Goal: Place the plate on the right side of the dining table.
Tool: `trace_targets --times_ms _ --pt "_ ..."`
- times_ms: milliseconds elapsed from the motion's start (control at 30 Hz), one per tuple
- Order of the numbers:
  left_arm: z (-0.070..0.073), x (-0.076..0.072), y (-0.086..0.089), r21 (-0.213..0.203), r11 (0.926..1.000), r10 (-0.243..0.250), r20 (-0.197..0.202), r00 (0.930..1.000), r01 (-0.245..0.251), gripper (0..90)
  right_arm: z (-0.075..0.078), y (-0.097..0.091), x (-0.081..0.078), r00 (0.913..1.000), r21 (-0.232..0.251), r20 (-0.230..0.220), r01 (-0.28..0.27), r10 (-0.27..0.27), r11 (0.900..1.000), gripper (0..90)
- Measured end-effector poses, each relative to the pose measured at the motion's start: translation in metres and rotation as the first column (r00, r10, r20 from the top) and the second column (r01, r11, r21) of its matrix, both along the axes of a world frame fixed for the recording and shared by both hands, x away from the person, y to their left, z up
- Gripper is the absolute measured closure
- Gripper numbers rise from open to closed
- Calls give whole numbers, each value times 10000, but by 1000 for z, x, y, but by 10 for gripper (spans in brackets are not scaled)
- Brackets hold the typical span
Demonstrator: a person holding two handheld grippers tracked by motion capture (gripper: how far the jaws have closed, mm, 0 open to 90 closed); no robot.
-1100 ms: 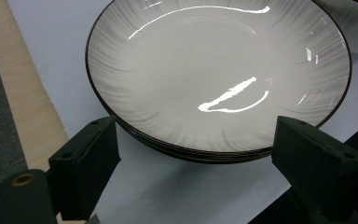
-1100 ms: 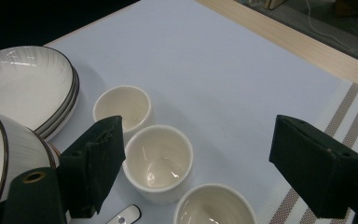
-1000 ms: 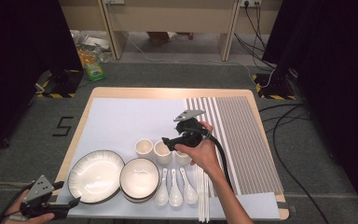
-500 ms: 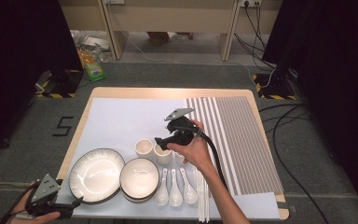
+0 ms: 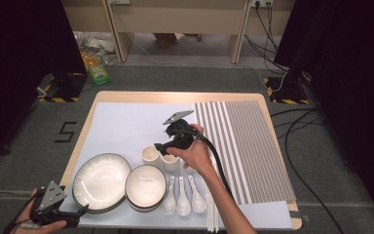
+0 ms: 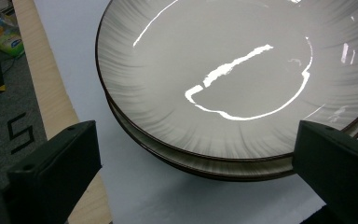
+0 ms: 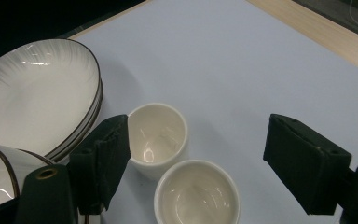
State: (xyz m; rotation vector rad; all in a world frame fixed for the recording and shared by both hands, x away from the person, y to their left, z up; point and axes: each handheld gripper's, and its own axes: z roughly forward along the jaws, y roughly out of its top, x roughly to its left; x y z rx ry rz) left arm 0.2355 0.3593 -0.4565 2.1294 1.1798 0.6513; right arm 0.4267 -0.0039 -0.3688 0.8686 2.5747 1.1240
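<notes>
Here, the right gripper (image 7: 196,163), jaws apart, is held over two small, glossy cream ceramic cups (image 7: 157,135) near the table's front edge (fragile, slippery); one rim wall should be pinched.

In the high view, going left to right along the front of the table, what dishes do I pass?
Large plate → bowl → three white spoons → white chopsticks.

left gripper (image 5: 80,212) – jaws just opened wide | right gripper (image 5: 158,147) – jaws apart
</notes>
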Motion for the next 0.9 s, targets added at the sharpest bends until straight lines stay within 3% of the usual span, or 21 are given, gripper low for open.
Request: trace_targets --times_ms 200,467,700,833,900 --pt "-1 4 -4 178 9995 246 199 9995 -249 16 0 4 3 9998 119 -208 40 -37 9999 219" --pt "-4 7 -3 198 9996 191 -19 9998 -190 72 2 7 6 9997 230 -240 -99 105 9997 218" --pt "-4 10 -4 271 9995 158 -61 9999 -156 65 0 12 9 9987 238 -474 -185 196 9995 221" --pt "-1 16 -1 237 9997 -69 -321 9995 76 43 5 16 11 9986 173 -490 -172 181 9997 212" --pt "0 15 1 205 9997 97 -78 9999 -95 68 7 19 12 9986 236 -511 -134 146 9996 198"
